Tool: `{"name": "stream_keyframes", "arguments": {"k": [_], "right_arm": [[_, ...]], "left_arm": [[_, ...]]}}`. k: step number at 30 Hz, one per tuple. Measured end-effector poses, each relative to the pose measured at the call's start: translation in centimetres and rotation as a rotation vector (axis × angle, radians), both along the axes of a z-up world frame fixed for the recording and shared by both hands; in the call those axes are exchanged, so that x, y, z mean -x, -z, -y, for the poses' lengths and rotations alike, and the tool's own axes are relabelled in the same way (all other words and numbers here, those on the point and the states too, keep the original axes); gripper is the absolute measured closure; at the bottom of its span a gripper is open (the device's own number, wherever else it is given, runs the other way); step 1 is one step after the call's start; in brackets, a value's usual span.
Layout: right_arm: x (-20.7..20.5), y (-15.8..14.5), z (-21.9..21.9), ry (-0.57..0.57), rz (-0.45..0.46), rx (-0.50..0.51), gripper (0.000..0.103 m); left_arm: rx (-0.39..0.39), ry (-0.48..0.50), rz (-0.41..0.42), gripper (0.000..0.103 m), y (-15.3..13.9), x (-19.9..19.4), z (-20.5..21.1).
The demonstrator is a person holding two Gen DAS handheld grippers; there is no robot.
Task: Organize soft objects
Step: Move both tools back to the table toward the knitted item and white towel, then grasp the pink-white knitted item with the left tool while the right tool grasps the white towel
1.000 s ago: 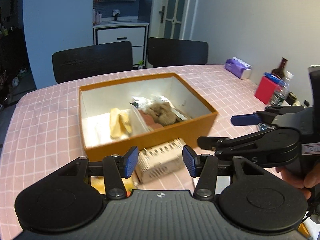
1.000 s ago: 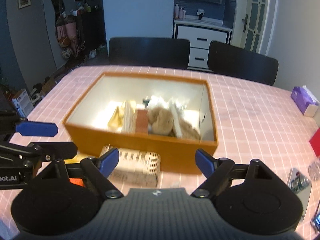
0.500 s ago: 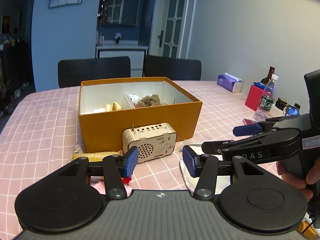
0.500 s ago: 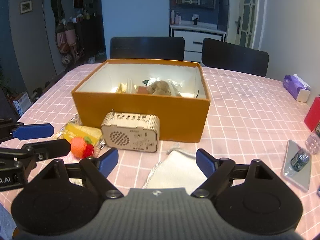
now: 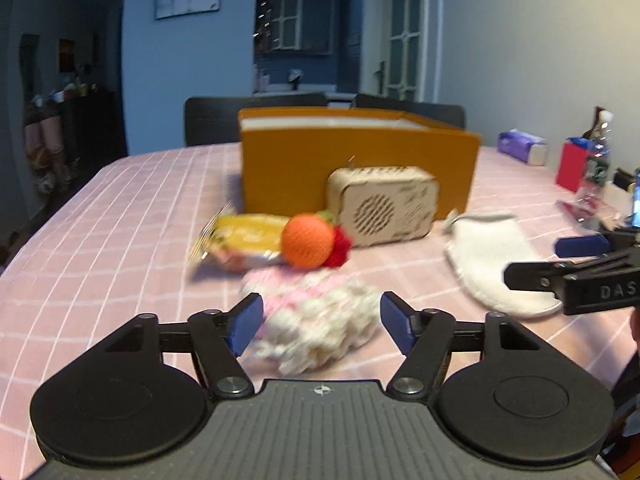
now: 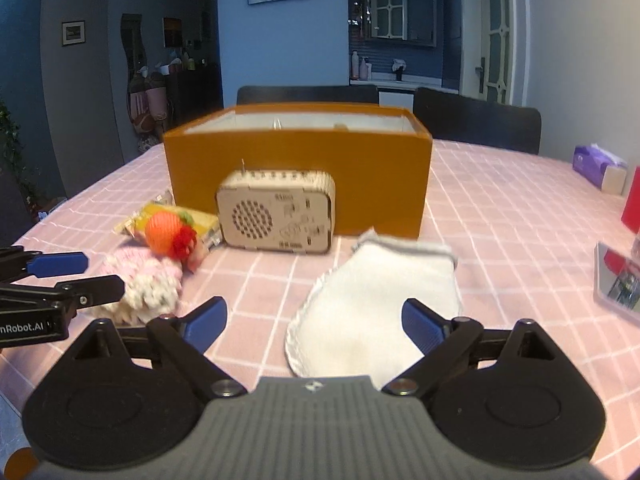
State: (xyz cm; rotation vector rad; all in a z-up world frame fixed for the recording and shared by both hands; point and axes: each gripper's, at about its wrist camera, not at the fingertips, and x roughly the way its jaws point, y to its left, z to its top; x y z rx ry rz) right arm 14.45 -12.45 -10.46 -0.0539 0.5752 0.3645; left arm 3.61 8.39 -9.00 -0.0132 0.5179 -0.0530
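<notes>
A fluffy pink-and-cream knit piece [image 5: 320, 320] lies on the pink checked tablecloth, between the blue fingertips of my left gripper [image 5: 320, 326], whose jaws are opening and do not press it. In the right wrist view the same knit piece [image 6: 144, 280] lies at left. A white cloth mitt [image 6: 380, 304] lies flat between the fingertips of my right gripper [image 6: 316, 320], whose jaws are also opening, clear of the cloth. An orange crochet ball with red trim [image 5: 310, 240] rests on a yellow packet [image 5: 244, 238]. Behind stands the orange box [image 6: 300, 160].
A wooden radio-shaped box [image 6: 276, 212] stands against the orange box's front wall. At the right are a purple tissue pack [image 6: 598, 168], a red box [image 5: 576, 164], a water bottle [image 5: 598, 168] and a phone [image 6: 618, 280]. Black chairs [image 6: 476, 124] stand behind the table.
Both grippers have dropped from above the box to low over the tablecloth in front of it. Both have widened. The knit piece and the mitt now lie between their fingertips.
</notes>
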Motion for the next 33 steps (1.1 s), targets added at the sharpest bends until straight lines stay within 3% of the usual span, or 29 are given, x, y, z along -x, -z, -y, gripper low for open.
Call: {"name": "stream_keyframes", "arguments": {"k": [4, 9, 11, 16, 24, 27, 33], "right_arm": [[-0.6, 1.2, 0.1, 0.033, -0.01, -0.001, 0.006], [-1.8, 1.5, 0.5, 0.099, -0.003, -0.009, 0.003], [-2.7, 2.0, 0.6, 0.138, -0.025, 0.011, 0.003], [-4.1, 3.3, 1.1, 0.215, -0.071, 0.068, 0.003], [-4.5, 3.8, 1.7, 0.219, -0.109, 0.027, 0.002], [-4.2, 3.9, 1.5, 0.204, -0.101, 0.034, 0.002], [-3.9, 3.9, 1.0, 0.177, -0.085, 0.042, 0.005]], "left_arm": [[0.055, -0.058, -0.034, 0.017, 0.5, -0.6, -0.9], [0.256, -0.182, -0.053, 0.016, 0.4, -1.5, -3.1], [0.29, -0.227, -0.093, 0.016, 0.5, -2.3, -3.6], [0.3, -0.251, -0.133, 0.016, 0.8, -3.3, -3.4], [0.258, -0.215, -0.149, 0.018, 1.3, -4.0, -1.9], [0.271, -0.214, -0.157, 0.022, 1.5, -4.2, -1.8], [0.213, -0.188, -0.152, 0.034, 1.5, -4.2, -0.5]]}}
